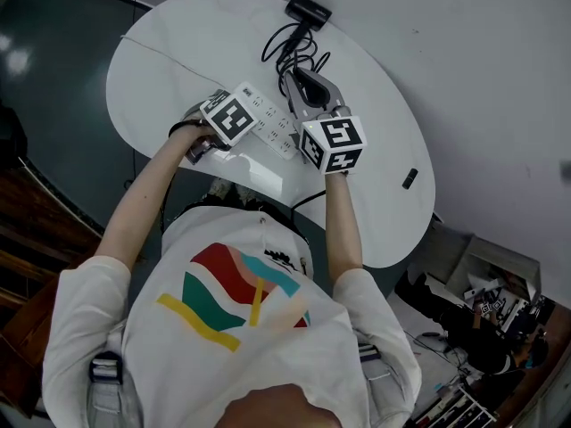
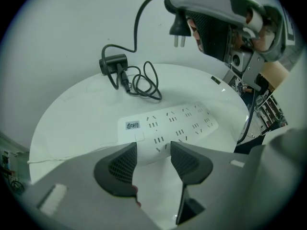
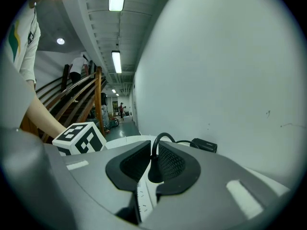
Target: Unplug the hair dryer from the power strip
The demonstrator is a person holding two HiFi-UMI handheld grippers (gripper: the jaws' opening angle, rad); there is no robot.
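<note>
A white power strip (image 1: 272,123) (image 2: 172,123) lies on the round white table (image 1: 178,52). My left gripper (image 1: 234,123) (image 2: 153,159) points steeply down at the strip's near end, jaws wide open with nothing between the pads. My right gripper (image 1: 302,80) (image 3: 152,163) is shut on the black plug (image 2: 178,30) (image 3: 151,166). The plug hangs in the air above the strip with its two prongs bare. Its black cable (image 1: 290,47) (image 2: 141,83) runs in loose loops to the black hair dryer (image 1: 308,9) (image 2: 113,63) (image 3: 204,145) at the table's far edge.
A small black object (image 1: 409,178) (image 2: 216,79) lies near the table's right rim. The table stands against a pale wall. Boxes and clutter (image 1: 486,301) sit on the floor at the lower right. The strip's sockets in view hold no plugs.
</note>
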